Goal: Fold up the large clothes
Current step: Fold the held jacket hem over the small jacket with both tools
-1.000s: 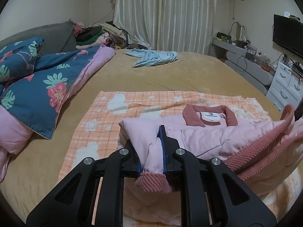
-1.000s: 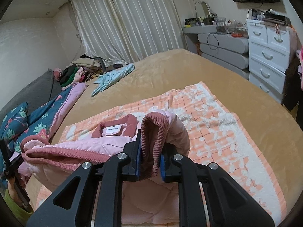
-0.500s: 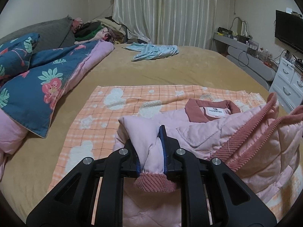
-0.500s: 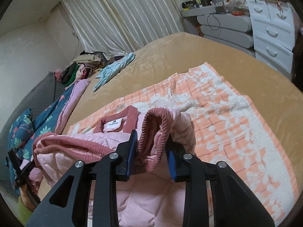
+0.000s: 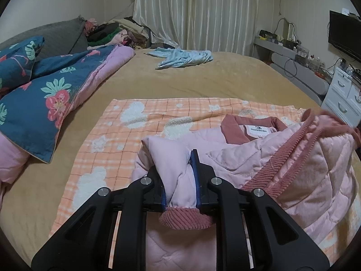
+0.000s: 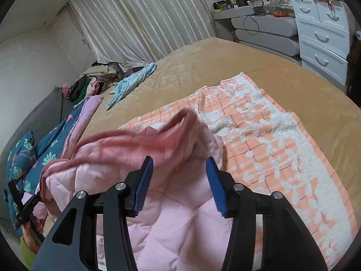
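A pink quilted jacket [image 5: 259, 158] with dark-pink ribbed trim lies on an orange checked blanket [image 5: 140, 135] on the bed. My left gripper [image 5: 179, 180] is shut on the jacket's left sleeve just above its ribbed cuff [image 5: 185, 218]. My right gripper [image 6: 178, 180] is open, its jaws wide apart over the jacket [image 6: 180, 214]. The ribbed hem [image 6: 158, 140] is blurred and falls just ahead of the right fingers. The collar and label [image 5: 258, 129] face up.
The tan bed [image 5: 225, 79] holds a floral blue and pink duvet [image 5: 45, 94] at left, a light-blue garment [image 5: 182, 57] farther back and a clothes pile [image 5: 112, 31] by the curtain. White drawers [image 6: 322, 38] and a grey shelf [image 5: 300, 67] stand at right.
My right gripper has opened and let go of the ribbed hem, which now drops away from the jaws. My left gripper keeps its hold on the sleeve and has moved slightly forward.
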`<action>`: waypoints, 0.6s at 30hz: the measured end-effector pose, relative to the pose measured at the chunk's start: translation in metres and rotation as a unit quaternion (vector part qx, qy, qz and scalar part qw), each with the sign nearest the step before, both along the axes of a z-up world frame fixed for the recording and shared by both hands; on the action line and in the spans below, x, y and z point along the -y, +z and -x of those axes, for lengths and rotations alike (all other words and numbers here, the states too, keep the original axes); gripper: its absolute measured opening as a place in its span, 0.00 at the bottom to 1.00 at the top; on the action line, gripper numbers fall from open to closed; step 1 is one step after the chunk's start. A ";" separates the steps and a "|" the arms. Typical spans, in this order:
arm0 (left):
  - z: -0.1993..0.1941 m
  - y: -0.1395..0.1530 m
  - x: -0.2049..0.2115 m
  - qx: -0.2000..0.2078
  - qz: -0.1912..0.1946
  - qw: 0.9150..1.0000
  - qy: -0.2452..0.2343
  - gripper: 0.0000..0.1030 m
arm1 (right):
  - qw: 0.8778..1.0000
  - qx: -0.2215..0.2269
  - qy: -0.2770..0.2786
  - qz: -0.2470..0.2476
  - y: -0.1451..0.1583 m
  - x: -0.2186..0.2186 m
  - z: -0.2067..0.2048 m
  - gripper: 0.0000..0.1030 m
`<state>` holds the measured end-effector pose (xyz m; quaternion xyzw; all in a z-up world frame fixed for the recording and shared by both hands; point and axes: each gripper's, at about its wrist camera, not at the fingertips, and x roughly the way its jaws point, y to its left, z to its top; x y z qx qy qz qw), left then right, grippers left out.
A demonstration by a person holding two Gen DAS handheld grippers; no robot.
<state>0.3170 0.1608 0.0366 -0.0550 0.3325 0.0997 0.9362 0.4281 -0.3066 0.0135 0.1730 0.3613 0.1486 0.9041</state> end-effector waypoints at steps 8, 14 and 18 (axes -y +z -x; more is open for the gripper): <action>-0.001 -0.002 0.000 0.003 0.020 1.000 -0.007 0.30 | 0.998 0.012 0.015 0.059 -0.013 -0.012 0.013 0.68; 0.010 0.009 0.002 0.025 0.019 0.999 -0.007 0.87 | 0.992 0.032 0.021 0.118 -0.028 -0.016 0.030 0.84; 0.021 0.009 -0.009 0.029 0.019 0.999 0.001 0.87 | 0.989 0.030 0.023 0.141 -0.040 -0.013 0.039 0.86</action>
